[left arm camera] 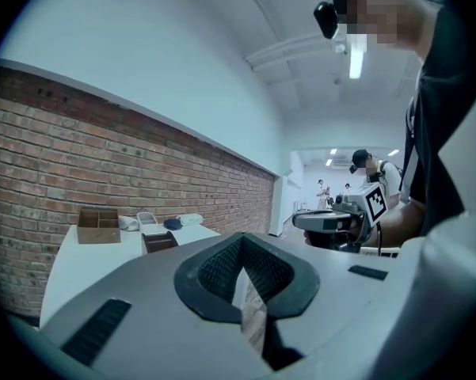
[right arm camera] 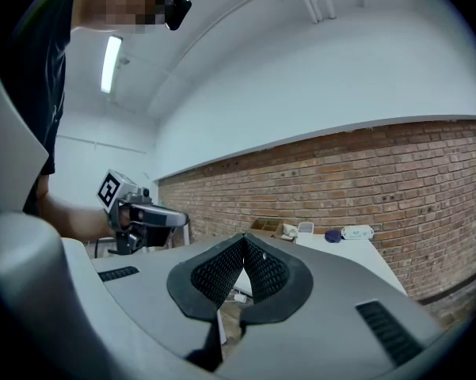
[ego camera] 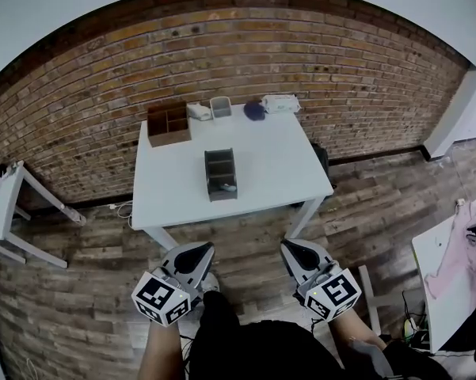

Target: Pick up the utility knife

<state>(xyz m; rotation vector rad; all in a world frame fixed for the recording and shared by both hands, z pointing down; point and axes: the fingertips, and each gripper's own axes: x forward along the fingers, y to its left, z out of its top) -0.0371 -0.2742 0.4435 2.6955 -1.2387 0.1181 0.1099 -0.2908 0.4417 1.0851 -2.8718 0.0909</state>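
Note:
A white table (ego camera: pixel 261 161) stands ahead against a brick wall. A dark grey desk organizer (ego camera: pixel 220 173) sits near its middle. A small pale item (ego camera: pixel 228 187) lies in its near compartment; I cannot tell whether it is the utility knife. My left gripper (ego camera: pixel 199 250) and right gripper (ego camera: pixel 290 248) hang over the wooden floor, short of the table's front edge. Both are shut on nothing. In the left gripper view the left gripper (left arm camera: pixel 242 244) has its pads meeting at the tip. The right gripper (right arm camera: pixel 244 242) looks the same in its own view.
Along the table's back edge stand a brown wooden box (ego camera: pixel 169 123), a small grey container (ego camera: pixel 220 106), a dark blue object (ego camera: pixel 254 111) and a white pouch (ego camera: pixel 280 103). Another white table (ego camera: pixel 4 204) is at the left. A table with pink cloth (ego camera: pixel 451 267) is at the right.

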